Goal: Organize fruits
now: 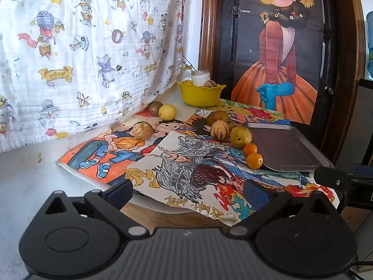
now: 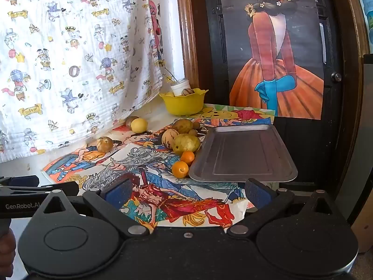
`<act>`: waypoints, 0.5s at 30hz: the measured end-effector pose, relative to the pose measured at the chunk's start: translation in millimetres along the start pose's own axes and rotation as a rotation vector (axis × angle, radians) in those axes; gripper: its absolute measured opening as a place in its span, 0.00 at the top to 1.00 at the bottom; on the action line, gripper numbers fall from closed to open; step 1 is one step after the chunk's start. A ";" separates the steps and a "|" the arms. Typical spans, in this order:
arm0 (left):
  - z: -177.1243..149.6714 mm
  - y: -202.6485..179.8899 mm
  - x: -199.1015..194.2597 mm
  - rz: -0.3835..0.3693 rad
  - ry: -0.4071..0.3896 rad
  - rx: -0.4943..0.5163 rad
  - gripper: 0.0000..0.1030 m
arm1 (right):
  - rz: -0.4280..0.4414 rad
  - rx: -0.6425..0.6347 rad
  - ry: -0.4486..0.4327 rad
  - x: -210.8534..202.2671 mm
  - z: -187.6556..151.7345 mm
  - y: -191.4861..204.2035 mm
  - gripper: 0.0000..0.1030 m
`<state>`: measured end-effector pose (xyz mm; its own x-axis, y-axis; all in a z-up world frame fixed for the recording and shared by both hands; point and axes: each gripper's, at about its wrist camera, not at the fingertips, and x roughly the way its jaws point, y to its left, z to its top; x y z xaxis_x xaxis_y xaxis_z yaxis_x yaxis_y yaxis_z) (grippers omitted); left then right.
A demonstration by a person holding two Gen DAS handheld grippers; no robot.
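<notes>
Oranges [image 2: 183, 163]: two beside one tray [image 2: 242, 154]; left tool [image 1: 187, 192], right tool [image 2: 187, 192] spread.

A white cloth [image 1: 77, 46] printed with cartoon figures is hung across the back wall. Beside it, a dark door [image 1: 331, 53] is framed in brown wood [image 1: 206, 23] and covered by a poster [image 1: 279, 53] of a girl in an orange skirt. The tabletop [image 1: 25, 186] is lit by daylight.

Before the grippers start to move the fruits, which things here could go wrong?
1. The metal tray seems to stick out past the table edge; loading it may tip it.
2. The two oranges touch the tray rim and may roll if nudged.
3. The loose drawings under the fruit could slide.
</notes>
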<state>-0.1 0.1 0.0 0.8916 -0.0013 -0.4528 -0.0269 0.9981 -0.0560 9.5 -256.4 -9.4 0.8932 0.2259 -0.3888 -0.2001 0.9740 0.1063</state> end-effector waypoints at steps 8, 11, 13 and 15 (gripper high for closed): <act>0.4 0.7 -1.1 0.003 -0.001 0.000 0.00 | 0.000 0.000 -0.002 -0.6 -0.2 -0.1 0.00; -0.1 -0.1 0.1 0.001 0.001 0.002 0.00 | 0.000 0.001 -0.002 -0.6 -0.2 0.1 0.00; -0.1 0.0 0.3 0.001 0.001 0.002 0.00 | 0.001 0.001 -0.002 -0.7 -0.2 0.1 0.00; 0.0 0.0 0.1 0.001 0.001 0.003 0.00 | 0.001 0.001 -0.003 -0.7 -0.2 0.2 0.00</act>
<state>0.0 0.1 0.0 0.8912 0.0001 -0.4536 -0.0270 0.9982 -0.0530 8.7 -256.4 -9.3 0.8941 0.2267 -0.3864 -0.2004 0.9738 0.1077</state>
